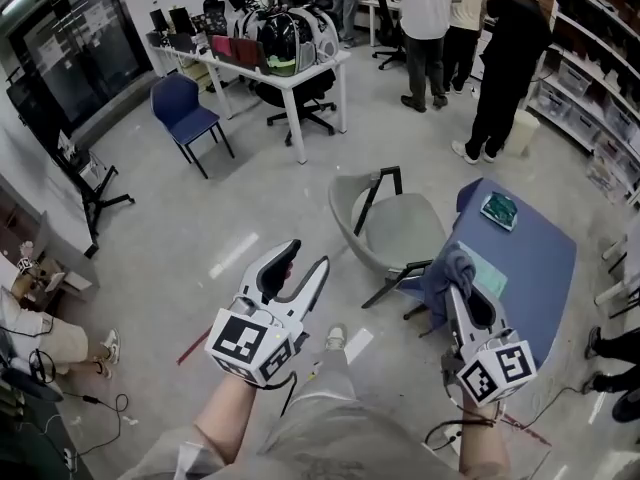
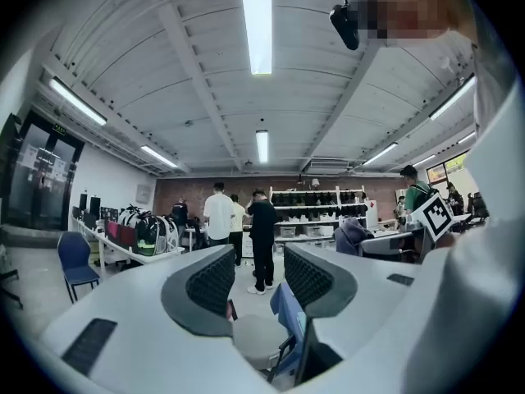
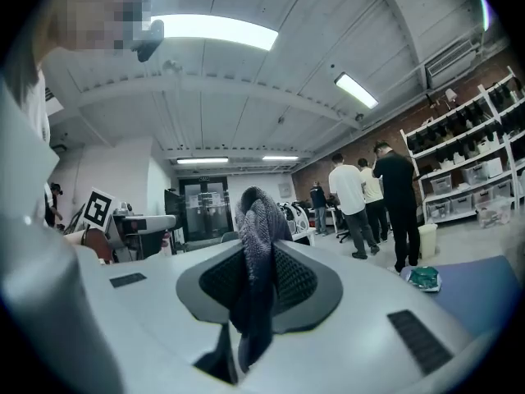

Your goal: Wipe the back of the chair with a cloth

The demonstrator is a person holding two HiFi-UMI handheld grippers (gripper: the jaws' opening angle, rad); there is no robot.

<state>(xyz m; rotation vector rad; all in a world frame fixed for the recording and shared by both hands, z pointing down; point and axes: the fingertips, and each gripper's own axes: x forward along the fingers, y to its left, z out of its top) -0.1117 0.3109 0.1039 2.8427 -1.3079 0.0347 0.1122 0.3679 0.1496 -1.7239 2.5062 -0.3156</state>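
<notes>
A grey shell chair (image 1: 395, 230) on black legs stands on the floor ahead of me, its back (image 1: 348, 213) towards my left gripper. My left gripper (image 1: 305, 258) is held level short of the chair, open, with nothing between its jaws. In the left gripper view the left gripper (image 2: 258, 273) frames the chair seat (image 2: 256, 336). My right gripper (image 1: 465, 293) is shut on a grey-blue cloth (image 1: 452, 270), which bunches above the jaws and hangs below them. In the right gripper view the cloth (image 3: 259, 253) fills the gap of the right gripper (image 3: 261, 277).
A blue table (image 1: 535, 268) stands right of the chair with a green packet (image 1: 499, 209) on it. Further off are a white table (image 1: 310, 71) loaded with bags, a blue chair (image 1: 186, 110), several standing people (image 1: 425, 18), shelving (image 1: 600, 108) and a black stand (image 1: 92, 190).
</notes>
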